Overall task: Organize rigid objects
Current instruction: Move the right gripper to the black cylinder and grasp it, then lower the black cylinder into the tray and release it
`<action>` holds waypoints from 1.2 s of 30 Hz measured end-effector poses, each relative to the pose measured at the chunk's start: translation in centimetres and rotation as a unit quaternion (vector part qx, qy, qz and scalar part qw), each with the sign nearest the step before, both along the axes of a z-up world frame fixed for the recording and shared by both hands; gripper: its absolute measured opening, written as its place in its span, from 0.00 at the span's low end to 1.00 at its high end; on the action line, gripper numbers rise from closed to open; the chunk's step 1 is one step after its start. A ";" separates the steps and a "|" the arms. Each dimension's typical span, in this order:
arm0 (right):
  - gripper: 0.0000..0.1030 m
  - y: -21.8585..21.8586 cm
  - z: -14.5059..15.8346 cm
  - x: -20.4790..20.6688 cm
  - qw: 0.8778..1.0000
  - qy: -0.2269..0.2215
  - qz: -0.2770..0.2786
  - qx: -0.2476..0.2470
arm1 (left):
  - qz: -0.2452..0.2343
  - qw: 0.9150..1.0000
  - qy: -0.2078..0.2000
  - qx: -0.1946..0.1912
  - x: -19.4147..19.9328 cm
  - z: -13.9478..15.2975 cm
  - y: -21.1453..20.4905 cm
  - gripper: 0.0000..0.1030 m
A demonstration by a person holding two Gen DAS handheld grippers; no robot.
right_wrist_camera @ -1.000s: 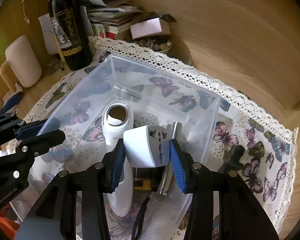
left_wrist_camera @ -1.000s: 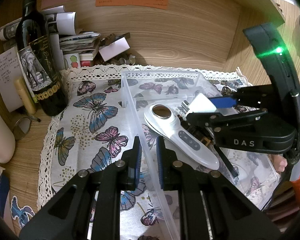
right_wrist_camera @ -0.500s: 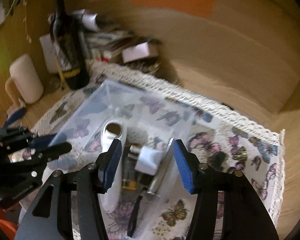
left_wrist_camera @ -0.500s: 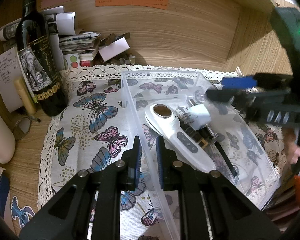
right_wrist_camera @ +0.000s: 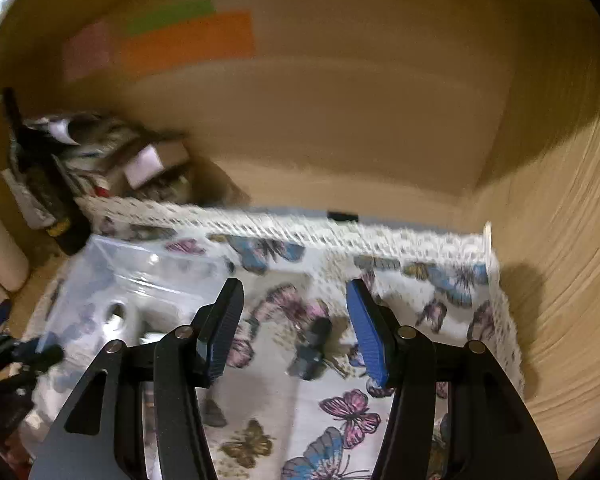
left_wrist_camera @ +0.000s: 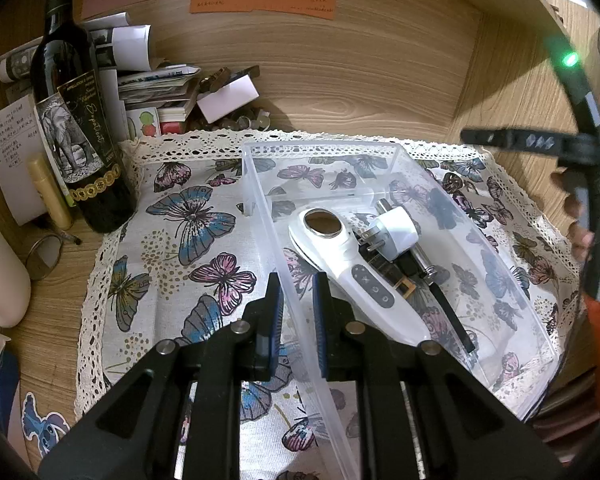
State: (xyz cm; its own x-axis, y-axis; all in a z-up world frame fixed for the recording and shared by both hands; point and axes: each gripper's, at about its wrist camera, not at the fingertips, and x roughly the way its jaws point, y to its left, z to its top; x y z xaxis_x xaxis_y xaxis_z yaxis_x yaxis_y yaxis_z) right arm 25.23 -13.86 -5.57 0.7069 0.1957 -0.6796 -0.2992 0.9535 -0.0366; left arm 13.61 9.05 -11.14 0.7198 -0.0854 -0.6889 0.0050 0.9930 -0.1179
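While the left tool (left_wrist_camera: 296, 304) clamps the bin (left_wrist_camera: 476, 236) wall, a white adapter (left_wrist_camera: 396, 228) lies inside.

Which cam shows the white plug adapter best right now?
Left wrist. The white plug adapter lies sharp and unobstructed inside the clear bin, beside the white handheld device. Right wrist view is motion-blurred; the bin's contents there are only smears at lower left, adapter indistinguishable.

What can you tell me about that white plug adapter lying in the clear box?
The white plug adapter is a small, blocky piece of glossy plastic with rounded corners and metal prongs poking out toward the left. It lies tilted inside the clear plastic box, propped on a dark strap-like item and a metal rod, right beside the white handheld device. Neither tool touches it.
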 end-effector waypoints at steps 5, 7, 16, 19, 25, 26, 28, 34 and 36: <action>0.49 -0.3 -4.3 1.8 0.999 0.052 -0.009 -0.013 | -0.001 1.000 0.000 0.001 0.0 0.0 -0.1 0.13; 0.49 -0.5 -5.6 2.3 0.998 0.068 -0.013 -0.012 | -0.002 1.000 0.000 0.000 0.0 0.0 -0.1 0.13; 0.29 -0.7 -7.9 3.3 0.994 0.110 -0.004 -0.007 | -0.002 1.000 0.000 0.001 0.0 0.0 -0.1 0.13; 0.22 -0.6 -8.1 3.4 0.994 0.108 0.000 -0.011 | -0.002 1.000 0.000 0.001 0.0 0.0 0.0 0.13; 0.22 -0.7 -7.3 2.9 0.996 0.092 0.000 -0.006 | -0.001 1.000 0.000 0.002 0.0 0.0 -0.1 0.13; 0.22 -0.8 -6.8 2.6 0.996 0.088 0.000 -0.004 | -0.001 1.000 0.000 0.001 0.0 0.0 0.0 0.13; 0.22 -1.0 -5.9 2.2 0.997 0.078 0.001 -0.001 | -0.002 1.000 0.000 0.001 0.0 0.0 0.0 0.13; 0.22 -0.5 -2.9 0.1 0.999 0.041 0.017 0.009 | -0.001 1.000 0.000 0.001 0.0 0.0 0.0 0.13; 0.22 -0.3 -1.9 -0.5 0.999 0.028 0.024 0.013 | -0.001 1.000 0.000 0.001 0.0 0.0 0.0 0.13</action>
